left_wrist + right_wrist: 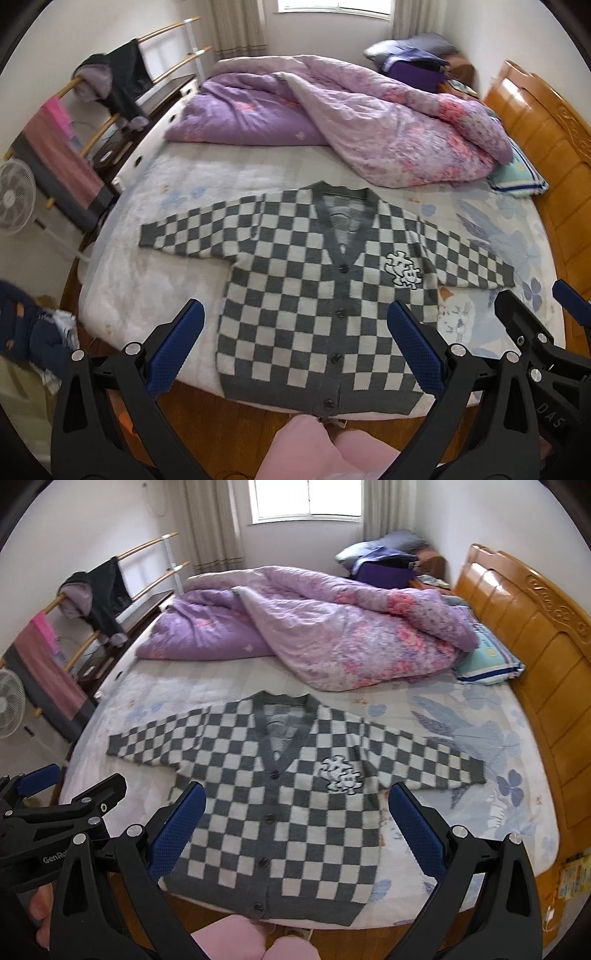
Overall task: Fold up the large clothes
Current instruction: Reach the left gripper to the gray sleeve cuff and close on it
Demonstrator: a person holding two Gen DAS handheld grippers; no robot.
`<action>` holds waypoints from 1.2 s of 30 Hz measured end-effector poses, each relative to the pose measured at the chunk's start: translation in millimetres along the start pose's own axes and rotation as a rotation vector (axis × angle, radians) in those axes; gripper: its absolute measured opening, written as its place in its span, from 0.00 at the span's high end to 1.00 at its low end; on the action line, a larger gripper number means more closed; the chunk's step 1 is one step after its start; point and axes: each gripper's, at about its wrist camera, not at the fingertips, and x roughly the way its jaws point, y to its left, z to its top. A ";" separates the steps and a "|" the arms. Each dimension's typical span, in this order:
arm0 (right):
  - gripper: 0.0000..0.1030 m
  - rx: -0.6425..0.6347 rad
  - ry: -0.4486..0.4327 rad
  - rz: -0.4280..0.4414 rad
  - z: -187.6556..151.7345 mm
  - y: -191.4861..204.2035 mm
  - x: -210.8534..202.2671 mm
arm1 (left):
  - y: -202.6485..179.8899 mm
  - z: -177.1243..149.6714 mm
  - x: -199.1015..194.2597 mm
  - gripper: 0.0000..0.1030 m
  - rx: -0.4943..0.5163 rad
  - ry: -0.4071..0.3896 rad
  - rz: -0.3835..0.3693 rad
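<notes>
Cardigan (325, 295) flat on bed (147, 258) — hem overhanging, both tongs spread.

A grey-and-white checked cardigan (325, 295) lay flat and face up on the bed, buttoned, both sleeves spread wide. Its hem reached the near edge of the mattress.

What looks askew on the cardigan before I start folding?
Little does. The checkered cardigan lies flat, buttoned, both sleeves spread on the bed. Only its bottom hem hangs slightly over the mattress edge. Both grippers, left and right, are open above it.
</notes>
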 end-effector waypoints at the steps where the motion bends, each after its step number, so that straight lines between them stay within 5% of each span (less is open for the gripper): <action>1: 0.07 -0.015 0.010 0.014 -0.7 3.2 1.8 | -1.6 -4.1 -3.7 0.04 -0.010 0.000 0.013; 11: 0.07 -0.146 0.065 0.067 -0.3 61.6 17.2 | 60.0 -25.6 -15.3 0.04 -0.133 0.027 0.080; 19: 0.07 -0.197 0.106 0.050 18.7 145.7 59.8 | 143.9 -4.3 25.1 0.04 -0.185 0.055 0.040; 31: 0.08 -0.051 0.241 -0.036 82.9 297.1 207.6 | 351.4 86.6 216.9 0.04 -0.231 0.174 -0.077; 36: 0.08 -0.024 0.337 -0.089 88.4 316.6 273.0 | 435.0 92.8 335.5 0.04 -0.414 0.284 -0.095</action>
